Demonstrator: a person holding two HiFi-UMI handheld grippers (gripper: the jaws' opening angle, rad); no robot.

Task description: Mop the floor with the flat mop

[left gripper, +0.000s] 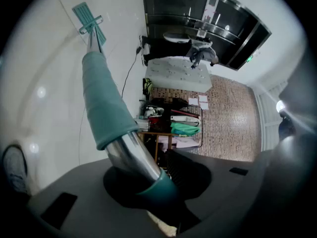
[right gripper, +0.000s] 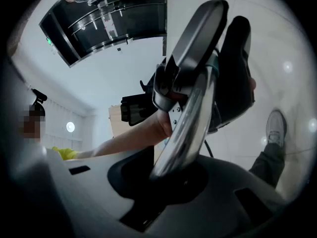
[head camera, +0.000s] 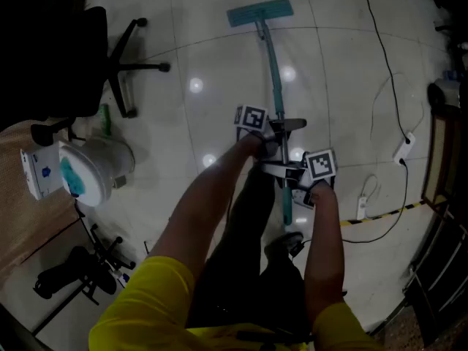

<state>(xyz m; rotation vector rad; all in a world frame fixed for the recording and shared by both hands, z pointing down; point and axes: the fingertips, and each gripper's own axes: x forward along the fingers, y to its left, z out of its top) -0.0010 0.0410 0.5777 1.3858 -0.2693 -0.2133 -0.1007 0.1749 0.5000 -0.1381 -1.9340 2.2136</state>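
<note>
The flat mop lies out ahead of me on the pale tiled floor, its teal head (head camera: 259,12) flat at the far end. Its handle (head camera: 276,86) runs back toward my legs. My left gripper (head camera: 269,136) is shut on the handle higher up, and my right gripper (head camera: 296,175) is shut on it just below. In the left gripper view the teal foam sleeve (left gripper: 101,98) and bare metal pole (left gripper: 130,151) rise out of the shut left gripper (left gripper: 148,182) toward the mop head (left gripper: 88,18). In the right gripper view the metal pole (right gripper: 190,118) passes through the shut right gripper (right gripper: 168,175).
A black office chair (head camera: 110,57) stands at the left. A white bucket (head camera: 91,168) sits beside a brown table edge (head camera: 22,218). Cables and a power strip (head camera: 404,151) lie on the floor at the right, with another strip (head camera: 360,207) nearer. My shoe (right gripper: 275,128) is on the tiles.
</note>
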